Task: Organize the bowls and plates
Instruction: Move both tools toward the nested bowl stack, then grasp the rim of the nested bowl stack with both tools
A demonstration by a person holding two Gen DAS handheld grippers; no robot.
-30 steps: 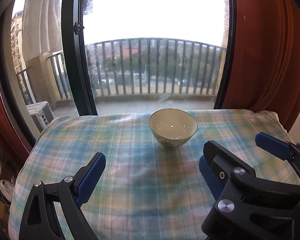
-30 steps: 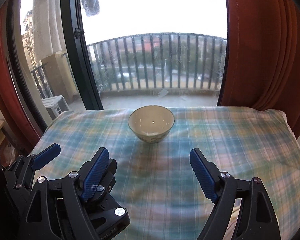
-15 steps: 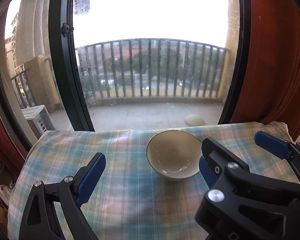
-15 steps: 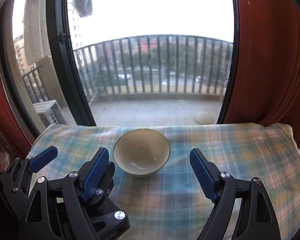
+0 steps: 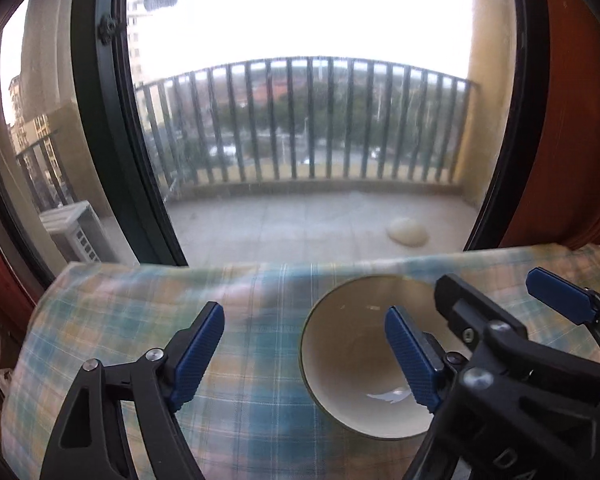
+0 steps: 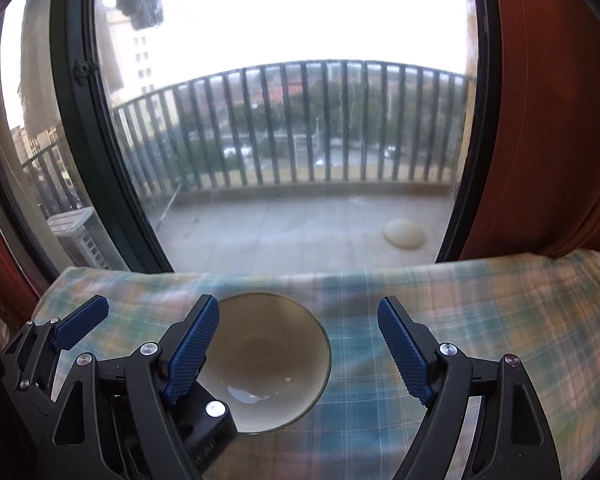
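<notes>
A single cream bowl (image 5: 364,364) sits upright on the plaid cloth (image 5: 236,400) that covers the table, close to the far edge by the window and roughly midway between the left and right edges. A little liquid glints at its bottom. Both grippers hang over it, side by side. The left gripper (image 5: 304,352) has its jaws apart and closing; its right finger (image 5: 410,360) stands over the inside of the bowl, its left finger (image 5: 196,356) over bare cloth, so the bowl's left rim lies between them, with no pad pressing on it. The right gripper (image 6: 300,348) is likewise apart and closing, its left finger (image 6: 192,352) above the bowl's left side and its right finger (image 6: 404,352) over cloth just past the right rim; the bowl lies between the pads, and I cannot tell whether either pad touches it. Behind the table a dark window frame (image 6: 84,120) and a red curtain (image 6: 548,120) flank the glass, with a balcony railing (image 5: 308,120) outside.
</notes>
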